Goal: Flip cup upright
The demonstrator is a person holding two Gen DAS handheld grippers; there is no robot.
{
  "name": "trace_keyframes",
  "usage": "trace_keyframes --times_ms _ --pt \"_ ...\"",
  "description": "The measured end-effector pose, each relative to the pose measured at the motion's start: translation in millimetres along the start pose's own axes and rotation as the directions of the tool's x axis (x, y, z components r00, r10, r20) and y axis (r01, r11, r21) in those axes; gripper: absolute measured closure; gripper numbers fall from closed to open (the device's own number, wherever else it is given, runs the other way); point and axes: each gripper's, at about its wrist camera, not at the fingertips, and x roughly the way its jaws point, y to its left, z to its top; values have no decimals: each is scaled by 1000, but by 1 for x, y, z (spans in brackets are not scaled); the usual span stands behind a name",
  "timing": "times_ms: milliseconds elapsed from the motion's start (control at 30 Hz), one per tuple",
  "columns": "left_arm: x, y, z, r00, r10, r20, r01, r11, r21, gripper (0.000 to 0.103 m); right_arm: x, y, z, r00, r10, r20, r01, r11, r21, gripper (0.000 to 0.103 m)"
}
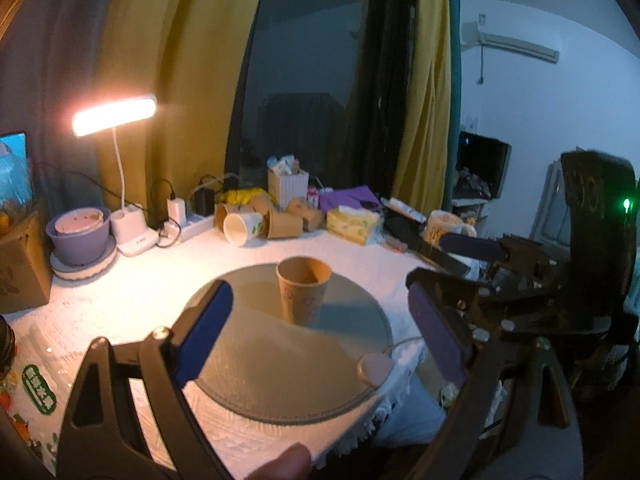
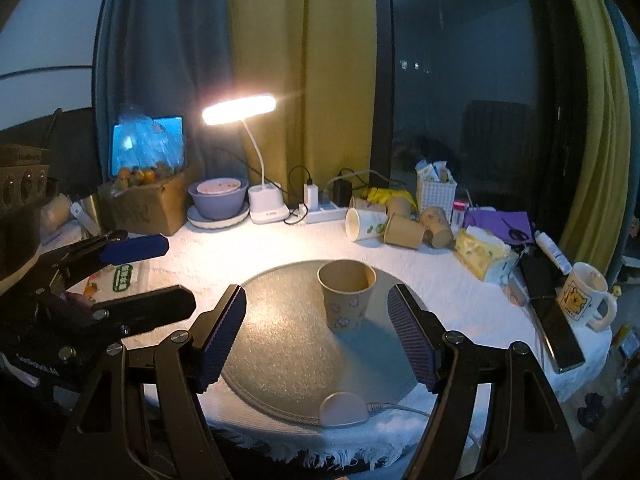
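Cup (image 2: 347,298) stands upright, mouth up, on the round grey mat (image 2: 280,344) mid-table; we see nothing touching it; right gripper (image 2: 318,342) fingers spread wide, cup beyond the tips; left gripper (image 1: 324,340) fingers also apart, holding nothing; desk lamp (image 2: 239,110) lit behind, spare cups (image 2: 400,226) lying near the tissue box (image 2: 482,254).

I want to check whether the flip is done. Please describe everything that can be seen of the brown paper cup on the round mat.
The brown paper cup looks like kraft paper with small faint pinkish prints on its wall. It tapers from a wide rim to a narrow base. It stands upright, mouth up, and its inside looks empty. Its base rests on the round grey mat, toward the far side. Nothing else touches it: the right gripper and the left gripper are both open and apart from it.
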Motion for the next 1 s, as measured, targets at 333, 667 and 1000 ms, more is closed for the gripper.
trace_keyframes --times_ms 333,667,1000 --pt "-31 -2 22 993 29 112 -26 999 -29 12 -26 -1 14 998 -24 50 23 999 28 27" --pt "-32 -6 25 982 168 86 -167 986 -17 12 -48 -3 24 992 -90 87 87 995 42 27" --pt "-28 -8 21 974 221 52 -221 975 -10 12 -46 -14 23 991 -116 66 111 991 79 27"
